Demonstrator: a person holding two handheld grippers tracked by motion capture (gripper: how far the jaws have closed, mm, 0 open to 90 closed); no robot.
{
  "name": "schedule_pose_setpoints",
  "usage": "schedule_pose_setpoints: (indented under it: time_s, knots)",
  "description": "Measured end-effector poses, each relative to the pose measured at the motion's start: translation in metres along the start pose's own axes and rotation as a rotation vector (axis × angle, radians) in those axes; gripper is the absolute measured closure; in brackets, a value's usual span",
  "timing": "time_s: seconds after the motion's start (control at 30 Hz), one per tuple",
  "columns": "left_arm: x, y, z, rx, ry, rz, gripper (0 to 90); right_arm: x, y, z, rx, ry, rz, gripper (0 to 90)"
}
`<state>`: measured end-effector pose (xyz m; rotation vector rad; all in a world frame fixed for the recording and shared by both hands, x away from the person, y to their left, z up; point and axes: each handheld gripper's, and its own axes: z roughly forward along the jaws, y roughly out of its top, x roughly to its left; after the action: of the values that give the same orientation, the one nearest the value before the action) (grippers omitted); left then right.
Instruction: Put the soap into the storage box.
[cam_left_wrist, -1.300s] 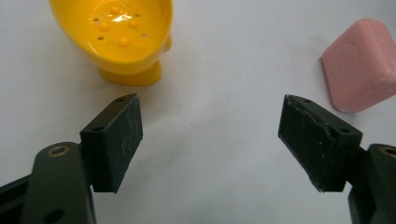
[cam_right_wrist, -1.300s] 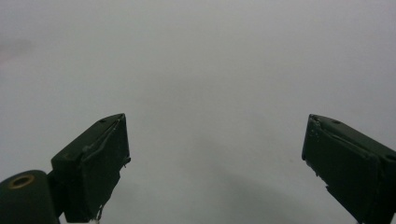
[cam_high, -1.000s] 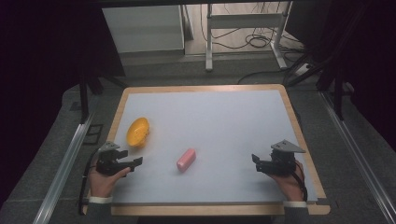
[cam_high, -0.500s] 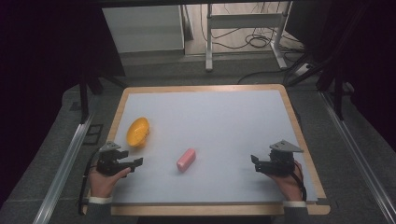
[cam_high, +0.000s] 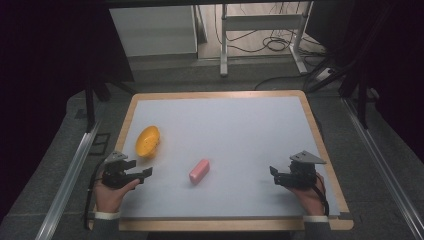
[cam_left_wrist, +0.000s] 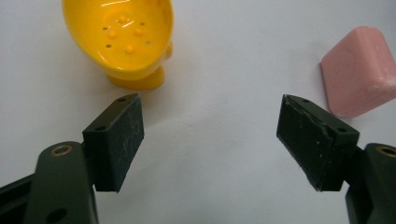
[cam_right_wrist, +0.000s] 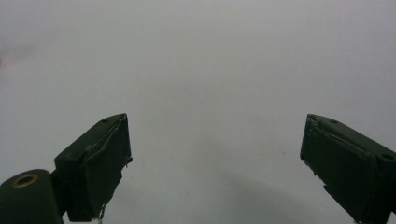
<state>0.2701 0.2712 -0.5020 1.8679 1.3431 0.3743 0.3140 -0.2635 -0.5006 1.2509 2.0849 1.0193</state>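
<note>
A pink soap bar (cam_high: 199, 170) lies near the middle front of the white table (cam_high: 225, 125). A yellow soap dish (cam_high: 148, 141) with small holes and bumps sits at the left. My left gripper (cam_high: 142, 170) rests at the front left, open and holding nothing. In the left gripper view the yellow dish (cam_left_wrist: 126, 39) stands beyond the left jaw and the pink bar (cam_left_wrist: 357, 70) beyond the right jaw, with the gripper (cam_left_wrist: 210, 135) short of both. My right gripper (cam_high: 274, 173) rests at the front right, open, its jaws (cam_right_wrist: 215, 158) over bare table.
The table has a wooden rim (cam_high: 220, 94). Metal rails (cam_high: 65, 185) run along both sides. A white cabinet (cam_high: 152, 30), a metal frame (cam_high: 260, 22) and cables (cam_high: 280, 45) stand on the floor beyond the far edge.
</note>
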Motion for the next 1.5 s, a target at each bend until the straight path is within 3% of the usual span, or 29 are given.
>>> schedule_pose_setpoints:
  time_s: [0.27,0.43,0.63,0.9,1.5]
  knots:
    - [-0.019,0.004,-0.002,0.027,0.007,0.034,23.3,-0.005,0.000,-0.010,-0.023,0.000,0.013,8.4]
    - [-0.019,0.008,-0.006,0.033,0.008,0.045,22.8,-0.006,0.002,-0.014,-0.042,0.007,0.018,8.4]
    - [-0.021,0.014,-0.008,0.028,0.004,0.051,22.5,-0.007,0.000,-0.011,-0.027,0.000,0.016,8.4]
    - [-0.030,0.022,-0.004,0.047,-0.007,0.083,22.5,-0.008,0.001,-0.013,-0.028,-0.013,0.033,8.4]
    - [-0.056,0.039,0.014,0.090,-0.042,0.165,21.4,-0.006,-0.001,-0.010,-0.009,-0.030,0.013,8.4]
